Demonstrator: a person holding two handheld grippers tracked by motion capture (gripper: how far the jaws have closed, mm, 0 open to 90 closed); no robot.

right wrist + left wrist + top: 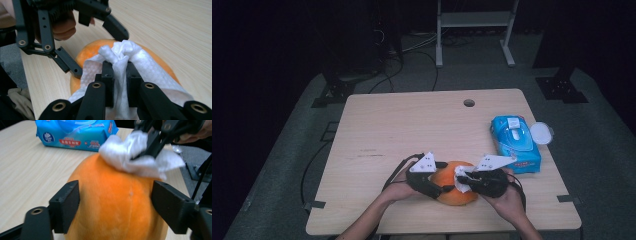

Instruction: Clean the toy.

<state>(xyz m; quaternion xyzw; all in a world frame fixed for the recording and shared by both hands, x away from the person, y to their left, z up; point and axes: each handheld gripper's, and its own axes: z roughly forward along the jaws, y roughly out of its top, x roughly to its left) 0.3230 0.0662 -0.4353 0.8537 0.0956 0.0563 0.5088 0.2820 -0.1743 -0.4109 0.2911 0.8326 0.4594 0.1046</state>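
A dark lab or studio: a bare wooden table (412,125), floor cables (412,55), metal stand feet (474,30).

A round fruit (454,189) is placed near the tabletop's (412,130) front edge, right of centre. A crumpled wipe (461,180) is laid on it. A wipe packet (515,143) is set behind it, by the right edge.

Dim dark surroundings, evenly lit table (412,130), soft shadows, slightly blurred close-ups, grainy high view
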